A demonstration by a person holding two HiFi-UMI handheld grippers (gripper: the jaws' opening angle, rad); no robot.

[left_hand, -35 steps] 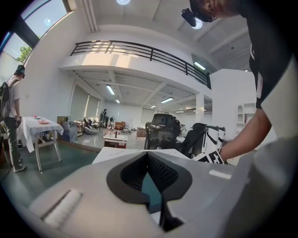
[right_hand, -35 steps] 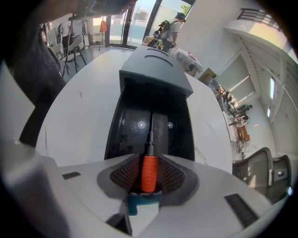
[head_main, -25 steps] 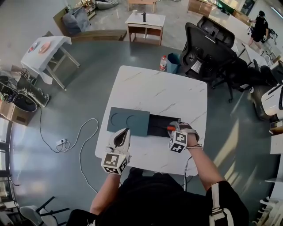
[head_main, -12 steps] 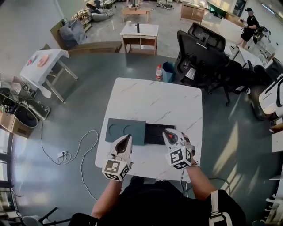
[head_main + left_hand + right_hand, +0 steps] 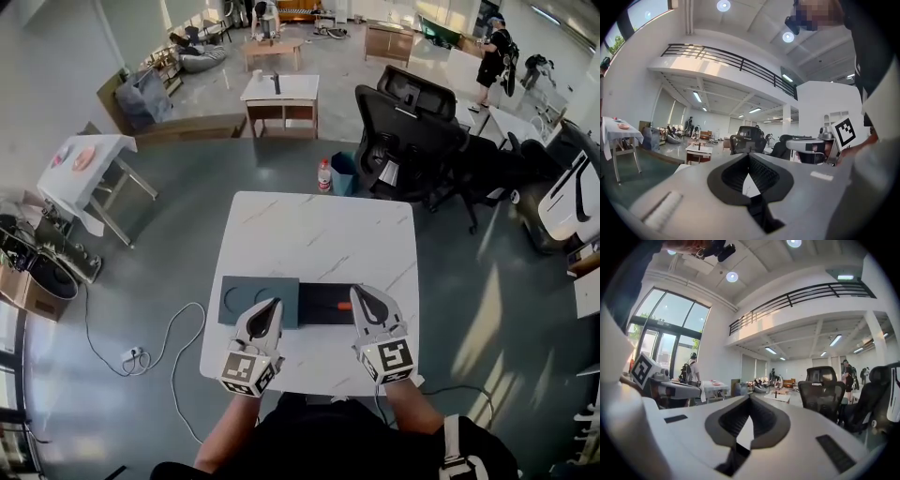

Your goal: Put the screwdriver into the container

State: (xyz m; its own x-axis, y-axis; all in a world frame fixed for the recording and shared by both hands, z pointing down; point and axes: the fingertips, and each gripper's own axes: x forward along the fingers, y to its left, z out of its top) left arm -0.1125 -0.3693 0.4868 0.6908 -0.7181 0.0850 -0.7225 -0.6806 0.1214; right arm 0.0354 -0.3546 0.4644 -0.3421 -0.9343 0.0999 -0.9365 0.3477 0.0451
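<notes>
– Since an orange part of the screwdriver (image 5: 344, 306) shows inside the black container (image 5: 317, 304), does the placing look done?
– Judged from that, yes. The screwdriver lies in the container's 3 o'clock end, and the container sits at the table's (image 5: 319, 234) 6 o'clock edge, nearest the person. Nothing touches it.
– Grippers?
– Jaws of the left gripper (image 5: 271, 304) are pressed together, nothing between them. Jaws of the right gripper (image 5: 362, 292) have just been closing; the tips now meet, nothing between them either. Both point about level toward 12 o'clock. The right one's tip shows just at 3 o'clock of the screwdriver in the head view, but its own view shows only the room and no container, so it reads as held above.
– What's left?
– Probably nothing, going by the task sentence. A grey-green panel (image 5: 246, 298) with two round recesses lies at the container's 9 o'clock end, touching or overlapping it. Can't tell if it's a lid.
– How does the screwdriver look?
– Only a short orange piece, likely the handle, small in the head view. The shaft can't be made out against the black interior. It seems to lie along the 9-to-3 axis. Neither gripper view shows it.
</notes>
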